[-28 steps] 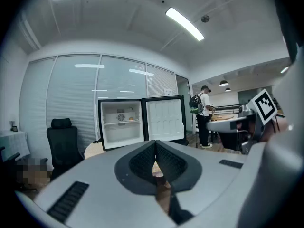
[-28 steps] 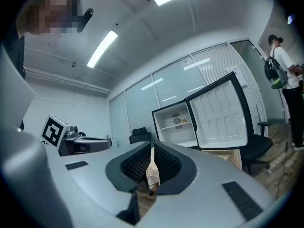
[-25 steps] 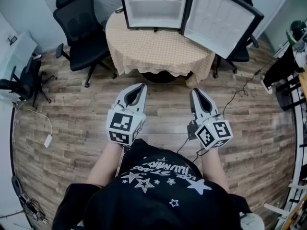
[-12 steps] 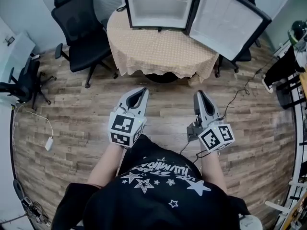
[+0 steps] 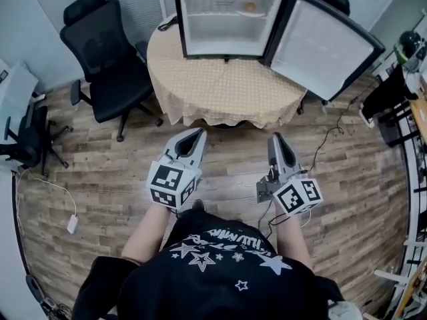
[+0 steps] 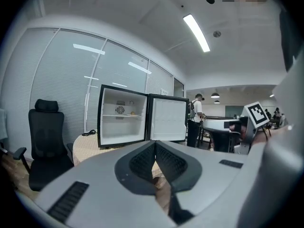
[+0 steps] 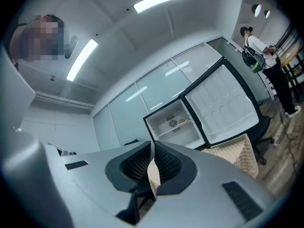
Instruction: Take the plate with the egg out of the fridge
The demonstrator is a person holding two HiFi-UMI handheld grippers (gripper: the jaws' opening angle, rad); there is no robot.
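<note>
Beyond the fridge (image 6: 123,115), gripper views alone show a person (image 6: 194,120); both grippers' (image 5: 197,133) (image 5: 276,139) fingers (image 6: 142,163) (image 7: 164,165) closed.

No print can be read; the lettering (image 5: 230,237) on the black shirt (image 5: 220,279) is too distorted.

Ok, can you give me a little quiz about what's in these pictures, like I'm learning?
1. True or false: the fridge has its door open.
2. Where is the egg? A on the table, B on the fridge's shelf, C on the chair.
3. Fill in: the jaws of the left gripper and the right gripper are both ____.
Key: 1 true; 2 B; 3 shut.
</note>
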